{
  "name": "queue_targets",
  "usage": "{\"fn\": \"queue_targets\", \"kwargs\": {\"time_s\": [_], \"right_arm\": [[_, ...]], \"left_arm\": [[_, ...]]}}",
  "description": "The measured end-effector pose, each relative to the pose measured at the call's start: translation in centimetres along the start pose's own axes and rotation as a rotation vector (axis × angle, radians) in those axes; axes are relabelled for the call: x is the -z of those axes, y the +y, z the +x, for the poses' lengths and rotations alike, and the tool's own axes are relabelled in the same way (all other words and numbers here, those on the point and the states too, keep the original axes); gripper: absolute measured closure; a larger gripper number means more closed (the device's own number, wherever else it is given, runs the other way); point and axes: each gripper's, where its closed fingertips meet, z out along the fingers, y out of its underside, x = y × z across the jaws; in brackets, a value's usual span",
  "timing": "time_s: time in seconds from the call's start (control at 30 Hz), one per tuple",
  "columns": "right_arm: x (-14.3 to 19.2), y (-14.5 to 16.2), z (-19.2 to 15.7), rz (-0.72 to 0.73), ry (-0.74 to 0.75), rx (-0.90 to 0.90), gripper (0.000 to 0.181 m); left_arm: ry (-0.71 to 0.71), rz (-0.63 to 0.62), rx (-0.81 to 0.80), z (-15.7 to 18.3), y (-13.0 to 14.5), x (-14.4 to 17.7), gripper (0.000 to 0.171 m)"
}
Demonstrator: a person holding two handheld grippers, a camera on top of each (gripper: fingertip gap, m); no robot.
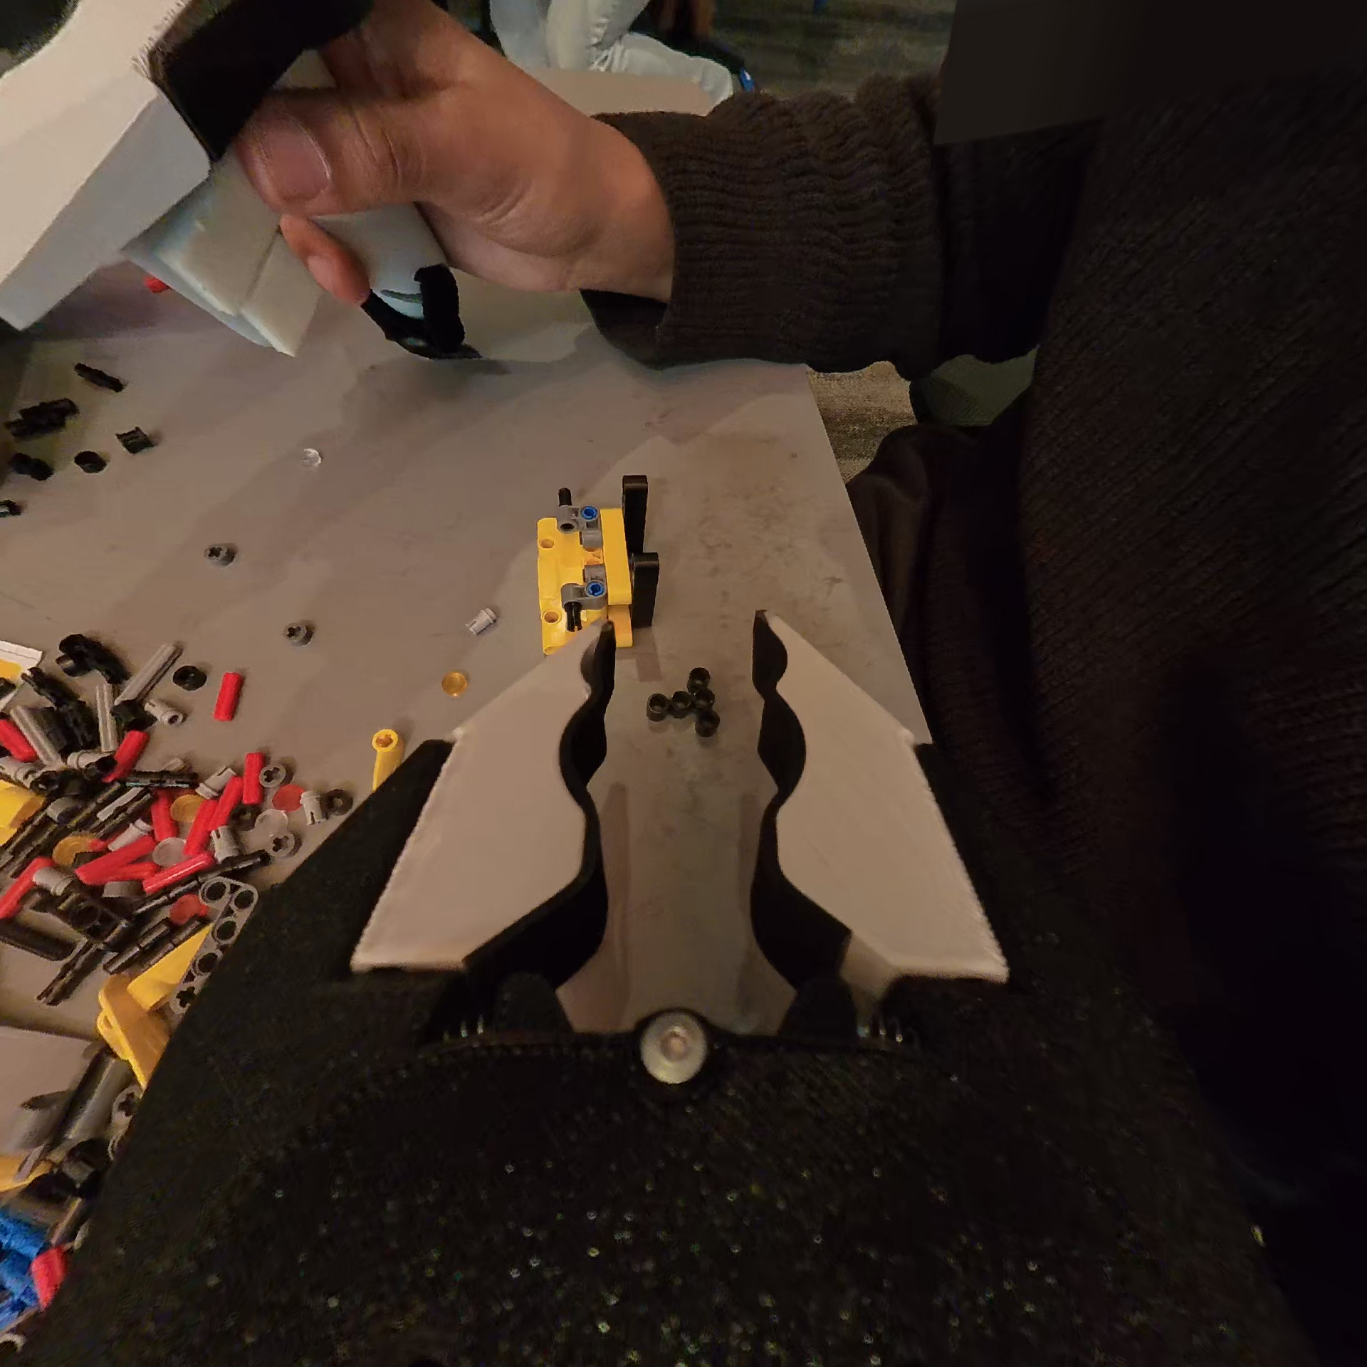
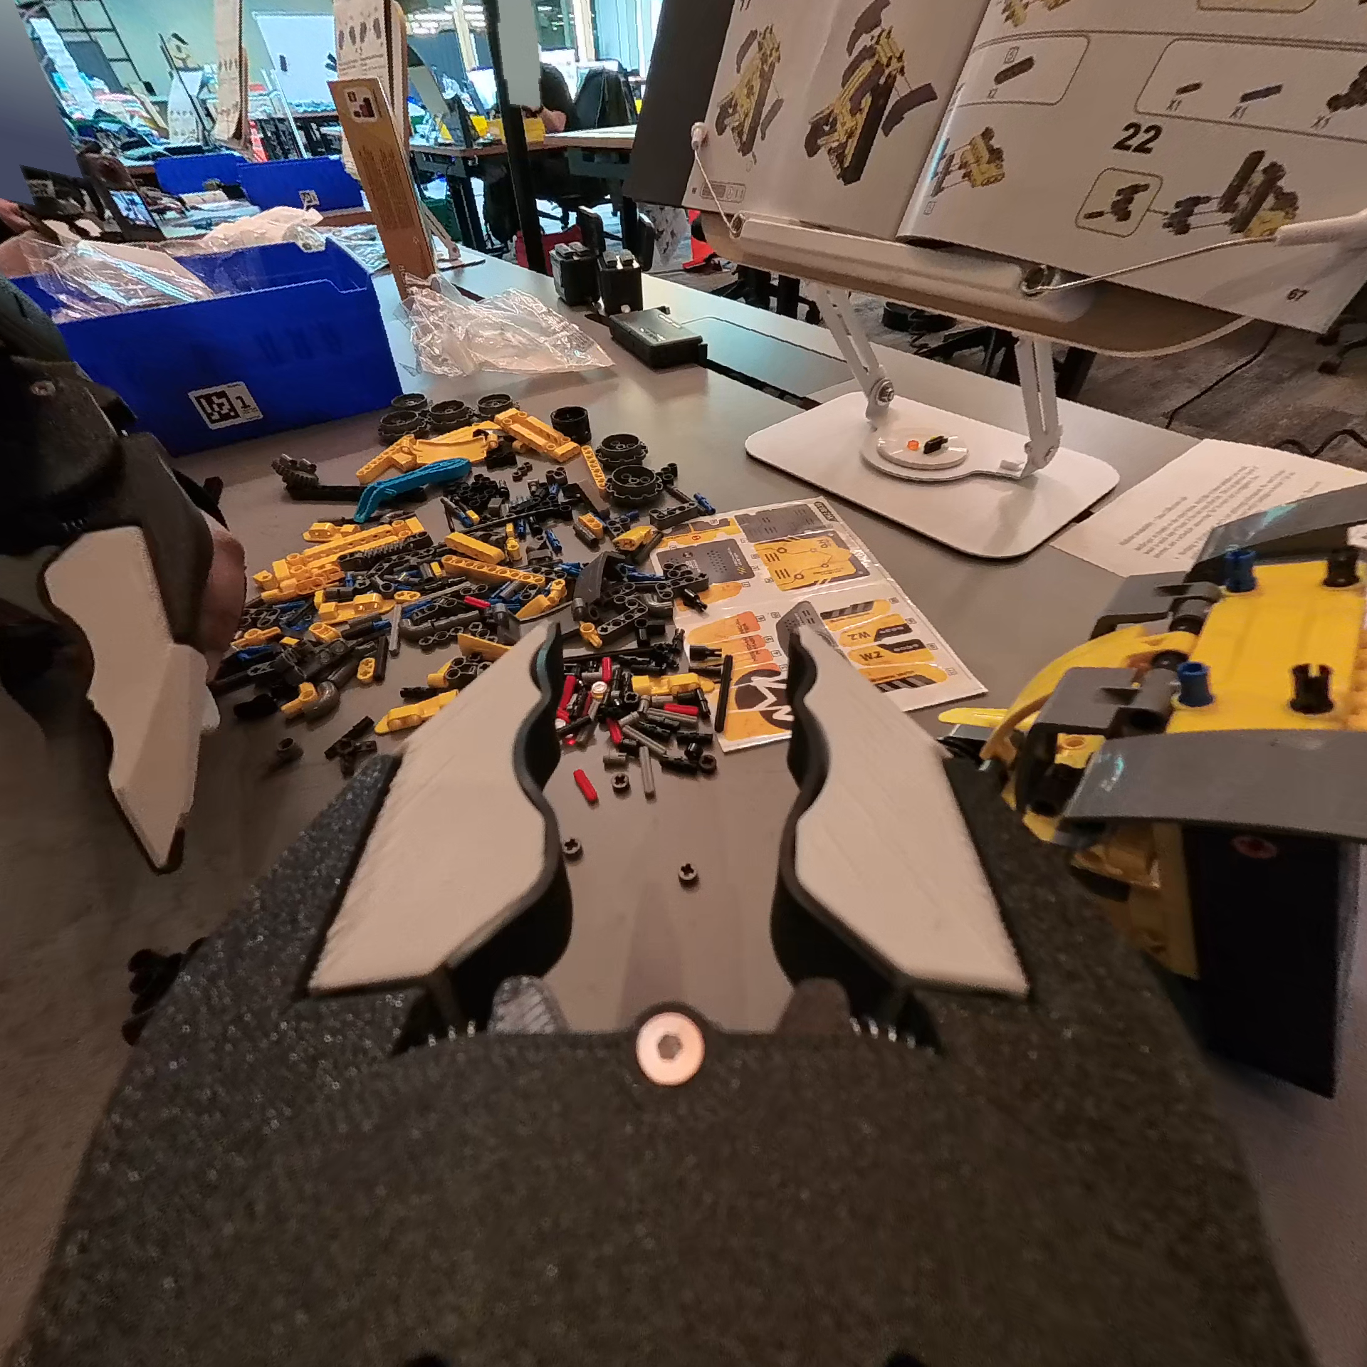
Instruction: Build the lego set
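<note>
The table (image 1: pixel 414 473) is smooth, matt grey with faint scuffs. On it, glossy plastic bricks (image 2: pixel 473 562) lie beside a shiny paper sticker sheet (image 2: pixel 806 614). Behind the bricks, crinkled clear plastic film (image 2: pixel 495 333). Left gripper (image 1: pixel 684 629) fingers (image 1: pixel 851 799): matt, ridged white plastic. The sleeve (image 1: pixel 799 222) is ribbed knit.

Beside the yellow-and-black sticker sheet (image 2: pixel 806 629): yellow, black, red and grey loose bricks (image 2: pixel 473 577), one curved piece (image 2: pixel 410 484) seemingly teal.
</note>
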Motion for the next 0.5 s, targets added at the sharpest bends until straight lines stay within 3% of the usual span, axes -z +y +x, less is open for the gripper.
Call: {"fn": "queue_targets", "kwargs": {"time_s": [0.3, 0.5], "right_arm": [[0.0, 0.0, 0.0, -0.002, 0.001, 0.004, 0.121], [0.1, -0.1, 0.1, 0.001, 0.004, 0.003, 0.122]], "left_arm": [[-0.020, 0.116, 0.015, -0.4, -1.8, 1.2, 0.129], [-0.017, 0.130, 0.046, -0.6, -1.9, 1.3, 0.125]]}}
